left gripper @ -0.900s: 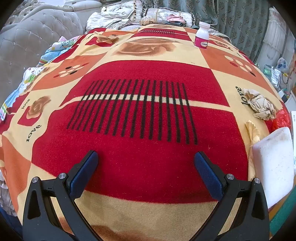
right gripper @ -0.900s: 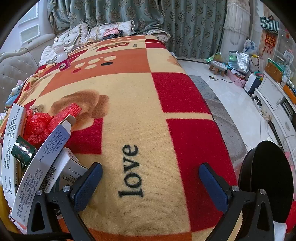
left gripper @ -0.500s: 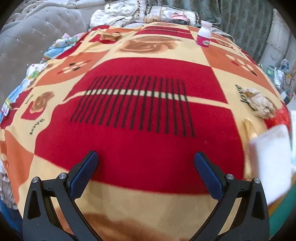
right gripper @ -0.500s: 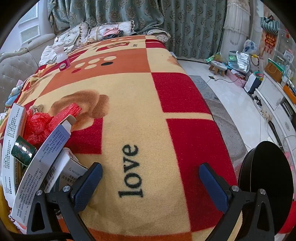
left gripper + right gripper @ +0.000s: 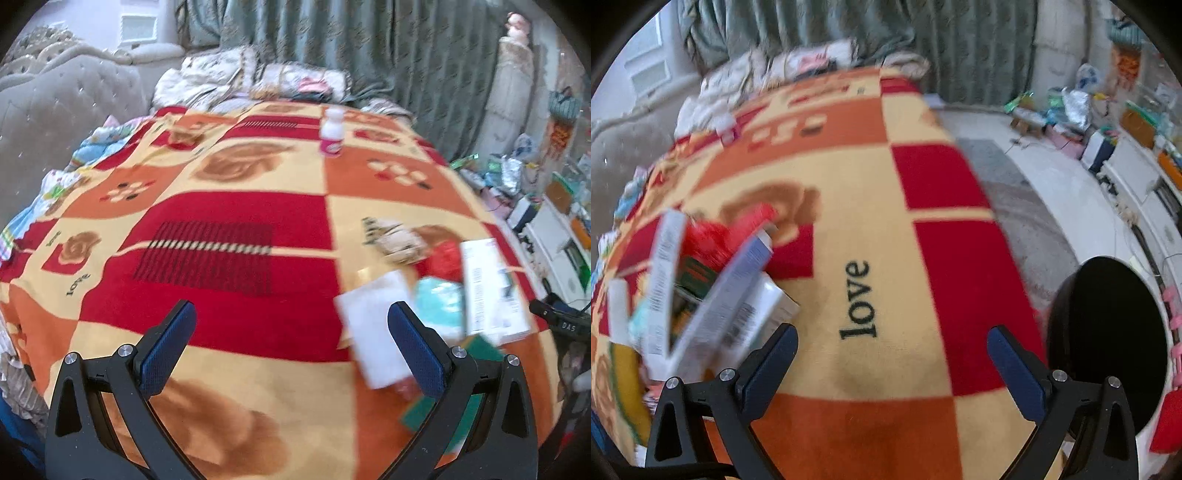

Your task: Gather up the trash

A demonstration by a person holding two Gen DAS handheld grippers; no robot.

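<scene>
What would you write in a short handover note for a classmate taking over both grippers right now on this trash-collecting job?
Left gripper: open, empty, above the blanket.
Right gripper: open, empty, over the word "love".
Trash: a pile of boxes, red plastic and crumpled paper on the blanket; a small bottle stands at the far end.
Black bin: beside the bed.
Done: nothing picked up as far as visible.
Left: everything.
</scene>
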